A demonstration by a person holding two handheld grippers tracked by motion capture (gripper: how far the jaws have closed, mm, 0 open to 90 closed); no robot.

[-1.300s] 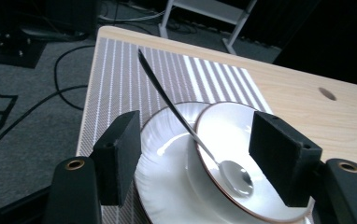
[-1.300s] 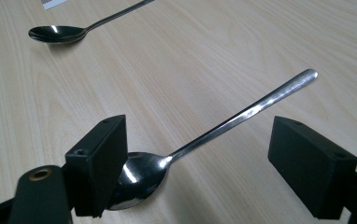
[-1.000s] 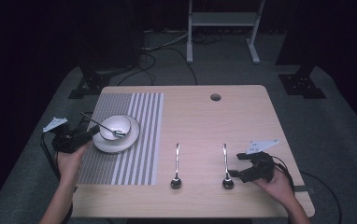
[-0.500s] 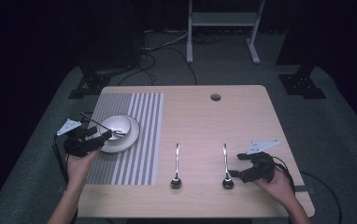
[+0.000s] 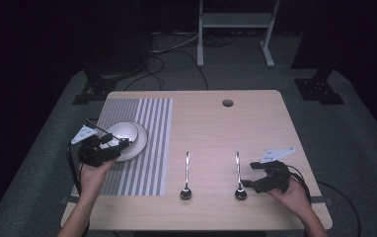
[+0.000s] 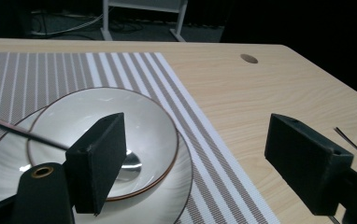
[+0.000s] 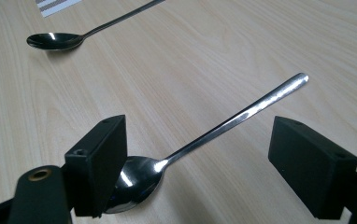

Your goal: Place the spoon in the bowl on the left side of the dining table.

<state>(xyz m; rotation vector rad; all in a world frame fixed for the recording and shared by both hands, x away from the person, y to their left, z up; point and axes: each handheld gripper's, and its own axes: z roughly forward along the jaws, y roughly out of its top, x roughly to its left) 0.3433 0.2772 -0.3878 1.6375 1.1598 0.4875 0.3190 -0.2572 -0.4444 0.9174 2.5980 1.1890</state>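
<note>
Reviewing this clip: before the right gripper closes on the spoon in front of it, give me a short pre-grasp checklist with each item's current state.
1. Right gripper jaws open: ok, wide apart in the right gripper view.
2. Near spoon between the jaws: ok, its bowl lies by one jaw.
3. Near spoon lying flat on the table: ok.
4. Other spoon clear of the grasp: ok, it lies apart.
5. Left gripper out of the way: ok, open over the bowl and plate.
6. Jaw contact with spoon: cannot tell.
</note>
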